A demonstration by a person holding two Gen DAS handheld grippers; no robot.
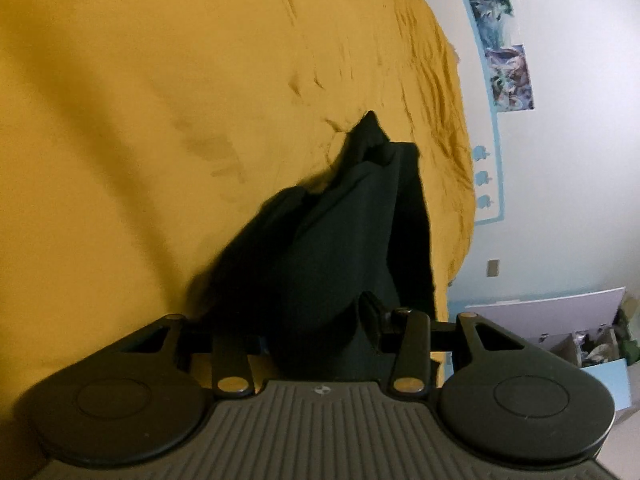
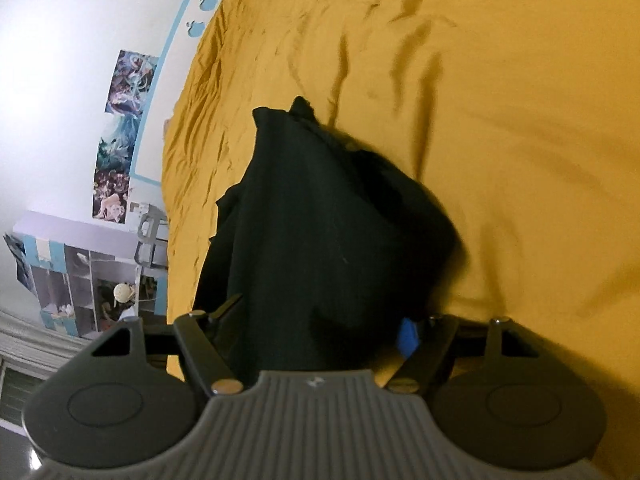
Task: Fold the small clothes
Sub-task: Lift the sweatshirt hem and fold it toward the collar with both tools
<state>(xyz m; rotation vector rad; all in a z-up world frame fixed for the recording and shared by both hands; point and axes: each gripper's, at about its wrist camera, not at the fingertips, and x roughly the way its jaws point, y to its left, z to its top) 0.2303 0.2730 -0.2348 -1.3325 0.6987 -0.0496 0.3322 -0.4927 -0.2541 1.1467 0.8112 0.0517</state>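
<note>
A dark, near-black garment hangs bunched above a mustard-yellow bed cover. My left gripper is shut on one part of the garment; cloth covers its fingertips. In the right wrist view the same garment drapes away from my right gripper, which is shut on another part of it. Cloth hides both sets of fingertips. The garment's far end trails toward the bed cover; I cannot tell whether it touches.
The bed's edge runs beside a white wall with posters and a blue-framed panel. Boxes with clutter sit on the floor. A shelf unit and a chair stand past the bed.
</note>
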